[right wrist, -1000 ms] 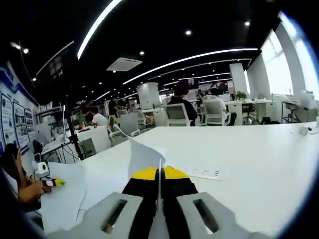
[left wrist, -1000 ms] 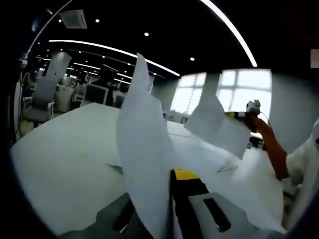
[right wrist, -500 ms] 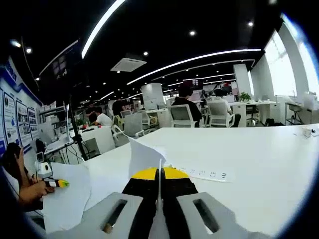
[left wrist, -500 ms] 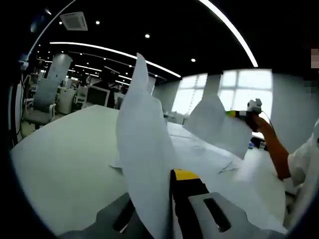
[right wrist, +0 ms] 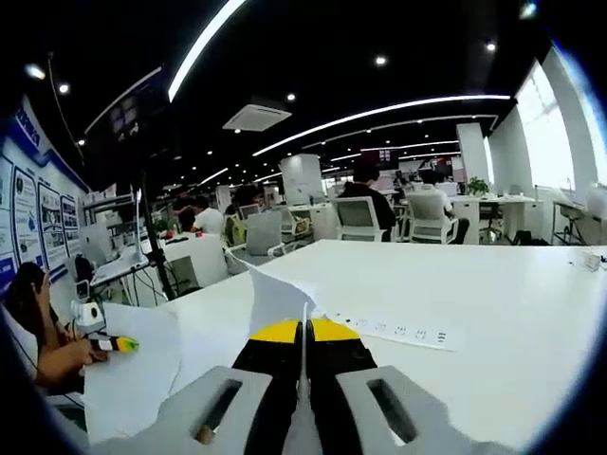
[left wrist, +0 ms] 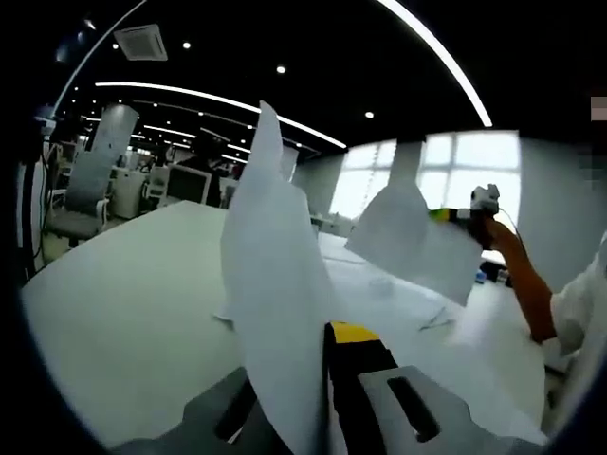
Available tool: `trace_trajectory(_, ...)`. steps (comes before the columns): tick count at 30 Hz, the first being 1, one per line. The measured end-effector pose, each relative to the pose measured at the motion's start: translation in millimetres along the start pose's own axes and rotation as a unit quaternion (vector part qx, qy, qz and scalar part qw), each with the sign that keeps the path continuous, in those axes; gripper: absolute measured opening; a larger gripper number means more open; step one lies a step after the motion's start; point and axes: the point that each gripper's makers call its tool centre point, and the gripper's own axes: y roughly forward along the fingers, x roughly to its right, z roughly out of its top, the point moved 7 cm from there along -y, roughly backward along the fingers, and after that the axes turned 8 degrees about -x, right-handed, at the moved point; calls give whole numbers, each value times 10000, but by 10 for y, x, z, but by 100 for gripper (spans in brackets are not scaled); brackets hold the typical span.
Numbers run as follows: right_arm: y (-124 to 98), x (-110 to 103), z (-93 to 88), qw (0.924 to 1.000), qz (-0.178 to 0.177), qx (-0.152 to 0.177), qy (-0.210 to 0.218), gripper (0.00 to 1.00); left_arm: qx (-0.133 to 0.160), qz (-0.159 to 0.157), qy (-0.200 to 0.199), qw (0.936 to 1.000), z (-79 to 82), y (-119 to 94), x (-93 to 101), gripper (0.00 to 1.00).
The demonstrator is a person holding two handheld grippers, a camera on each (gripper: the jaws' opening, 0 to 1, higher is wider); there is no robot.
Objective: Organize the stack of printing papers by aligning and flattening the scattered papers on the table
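White printing paper is off the table rather than stacked: one sheet stands up between the jaws of the left gripper, which are closed on its lower edge, and it curls tall through the middle of the left gripper view. A second sheet is pinched the same way in the right gripper, whose black, yellow-tipped jaws meet on it with no gap showing. In the left gripper view the right gripper appears at far right, carrying its sheet in the air above the table. More loose sheets lie fanned and overlapping on the tabletop beyond the left jaws, edges not squared.

Judging by this, the task is at an early or middle stage: sheets are being gathered, and aligning and flattening into one neat pile remains to be done.

No tray, box or other container for the papers is visible. A white power strip lies on the table just beyond the right gripper.
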Motion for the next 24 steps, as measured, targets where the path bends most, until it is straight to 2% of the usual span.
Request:
trace_trajectory(20, 15, -171, 71, 9996, 250, 129, -53, 0, 93, 205, -40, 9997, 28, 30, 56, 6)
trace_trajectory(22, -14, -194, 92, 9995, 267, 175, -55, 0, 164, 174, -129, 9996, 42, 19, 69, 6)
trace_trajectory(24, -47, -211, 120, 9993, 278, 229, -64, 0, 467, 112, -416, 9980, 99, 0, 101, 6)
